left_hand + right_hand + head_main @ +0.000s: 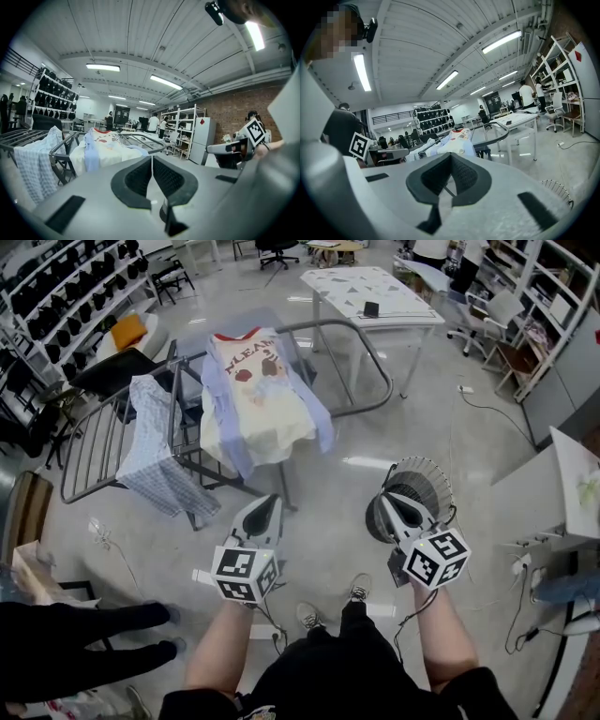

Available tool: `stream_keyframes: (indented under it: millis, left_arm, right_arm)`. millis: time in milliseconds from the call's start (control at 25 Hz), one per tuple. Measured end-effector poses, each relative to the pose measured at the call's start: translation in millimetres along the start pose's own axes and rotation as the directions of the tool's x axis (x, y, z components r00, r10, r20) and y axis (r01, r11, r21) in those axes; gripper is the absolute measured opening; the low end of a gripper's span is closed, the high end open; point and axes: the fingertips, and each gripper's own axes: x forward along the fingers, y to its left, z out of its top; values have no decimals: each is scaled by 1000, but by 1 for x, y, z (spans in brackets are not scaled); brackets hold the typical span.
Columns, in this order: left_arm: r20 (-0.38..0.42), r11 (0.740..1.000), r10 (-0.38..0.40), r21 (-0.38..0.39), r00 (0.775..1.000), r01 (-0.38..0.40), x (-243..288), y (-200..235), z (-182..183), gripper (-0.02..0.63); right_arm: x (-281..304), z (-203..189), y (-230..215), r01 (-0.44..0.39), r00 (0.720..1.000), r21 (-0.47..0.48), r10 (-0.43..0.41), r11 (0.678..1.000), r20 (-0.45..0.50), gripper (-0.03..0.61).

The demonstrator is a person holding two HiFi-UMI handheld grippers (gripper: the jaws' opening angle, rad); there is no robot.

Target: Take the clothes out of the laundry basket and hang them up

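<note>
A grey folding drying rack (pixel 352 334) stands ahead of me on the floor. A cream T-shirt with red print (pixel 255 390) lies over a pale blue shirt (pixel 217 399) on its middle. On the rack's left wing hangs a checked shirt (pixel 155 451). The round wire laundry basket (pixel 427 479) sits on the floor at the right, partly hidden behind my right gripper (pixel 396 502). It looks empty. My left gripper (pixel 267 505) is held beside it. Both are shut with nothing between the pads and are well short of the rack. The same clothes show in the left gripper view (pixel 105 145).
A white table (pixel 370 292) stands behind the rack, with office chairs and shelving (pixel 553 296) at the back right. Black-sleeved arms of another person (pixel 84 634) reach in at lower left. Cables (pixel 487 409) run over the floor at the right.
</note>
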Motion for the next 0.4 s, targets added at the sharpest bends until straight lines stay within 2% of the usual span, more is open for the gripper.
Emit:
stream_keyframes:
  millis: [400]
  left_arm:
    - [3,1000,-4,4,1000,4,-5,-5,3,12]
  right_arm:
    - [-5,5,5,-3,1000,-12,3,1000,3,5]
